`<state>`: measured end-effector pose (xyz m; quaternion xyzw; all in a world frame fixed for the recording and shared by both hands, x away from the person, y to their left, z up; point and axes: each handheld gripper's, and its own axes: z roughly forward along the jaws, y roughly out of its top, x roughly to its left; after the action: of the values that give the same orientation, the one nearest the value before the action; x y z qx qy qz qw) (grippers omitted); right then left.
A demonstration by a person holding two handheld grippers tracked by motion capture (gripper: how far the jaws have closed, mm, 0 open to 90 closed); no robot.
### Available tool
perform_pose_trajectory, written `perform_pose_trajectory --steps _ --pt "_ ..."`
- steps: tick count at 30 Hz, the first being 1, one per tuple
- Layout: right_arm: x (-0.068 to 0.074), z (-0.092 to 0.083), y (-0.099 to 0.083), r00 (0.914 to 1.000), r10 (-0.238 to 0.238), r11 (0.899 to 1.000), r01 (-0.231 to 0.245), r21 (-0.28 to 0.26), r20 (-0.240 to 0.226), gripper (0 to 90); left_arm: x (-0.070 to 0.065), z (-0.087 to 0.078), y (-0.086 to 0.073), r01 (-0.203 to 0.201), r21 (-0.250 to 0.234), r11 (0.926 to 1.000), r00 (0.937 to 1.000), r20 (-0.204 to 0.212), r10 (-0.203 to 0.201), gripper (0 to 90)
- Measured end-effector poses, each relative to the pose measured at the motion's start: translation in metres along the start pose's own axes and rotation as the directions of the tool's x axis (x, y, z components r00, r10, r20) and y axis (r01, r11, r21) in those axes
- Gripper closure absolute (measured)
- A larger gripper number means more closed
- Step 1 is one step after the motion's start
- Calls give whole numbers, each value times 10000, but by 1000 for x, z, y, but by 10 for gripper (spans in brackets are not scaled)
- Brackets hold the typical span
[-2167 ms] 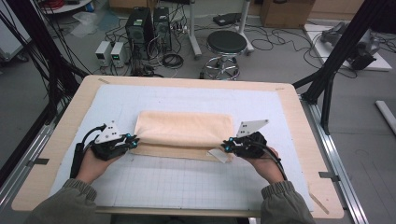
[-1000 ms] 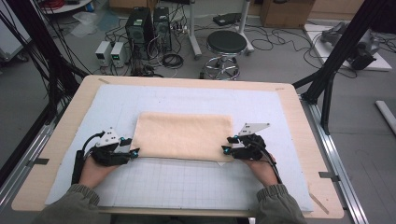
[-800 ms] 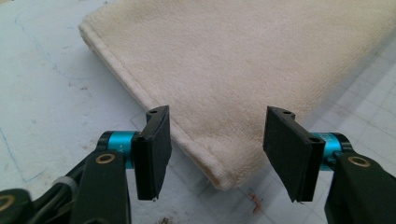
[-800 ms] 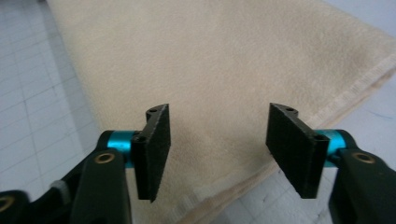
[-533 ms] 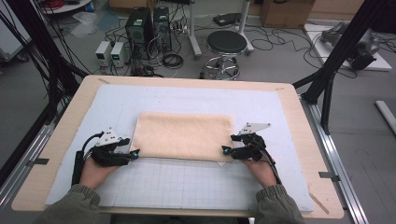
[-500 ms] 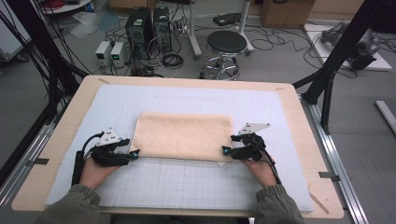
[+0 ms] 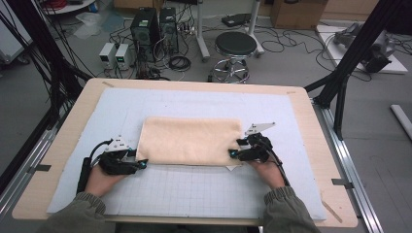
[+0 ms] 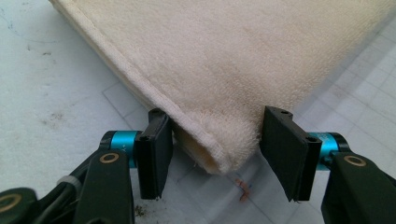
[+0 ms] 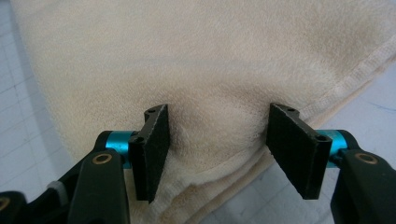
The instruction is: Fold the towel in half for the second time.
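My left tool (image 8: 212,149) and right tool (image 9: 217,147) now stand open, jaws released from the near corners of the folded towel (image 7: 190,141), which lies flat mid-table (image 7: 311,121); the fold appears complete.

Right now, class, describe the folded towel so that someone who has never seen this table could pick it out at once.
Start at the wooden table and its pale blue gridded mat. In the middle of the mat lies the folded towel, flat, with the left gripper and right gripper at its two near corners, jaws apart. It is the only peach-coloured, fluffy cloth there.
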<state>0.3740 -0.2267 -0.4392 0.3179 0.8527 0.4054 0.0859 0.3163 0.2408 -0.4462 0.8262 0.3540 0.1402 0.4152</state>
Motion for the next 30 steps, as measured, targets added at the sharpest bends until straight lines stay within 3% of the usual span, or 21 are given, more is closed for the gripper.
perform_pose_trajectory --steps 6,17,22,30 --pt "2 -4 1 9999 99 9999 -99 -126 -39 367 -1 -4 1 -227 -183 9996 9996 -175 224 426" --pt "16 -14 1 9996 279 9982 -274 -528 85 240 -3 -18 5 -368 -751 9965 9966 -764 310 325" --pt "24 -22 -1 9993 162 9975 -138 -689 342 216 -4 -21 6 -310 -896 9955 9963 -824 236 296" --pt "33 -30 -3 9992 80 9964 -47 -844 386 164 -8 -25 8 -322 -1008 9944 9971 -719 250 235"
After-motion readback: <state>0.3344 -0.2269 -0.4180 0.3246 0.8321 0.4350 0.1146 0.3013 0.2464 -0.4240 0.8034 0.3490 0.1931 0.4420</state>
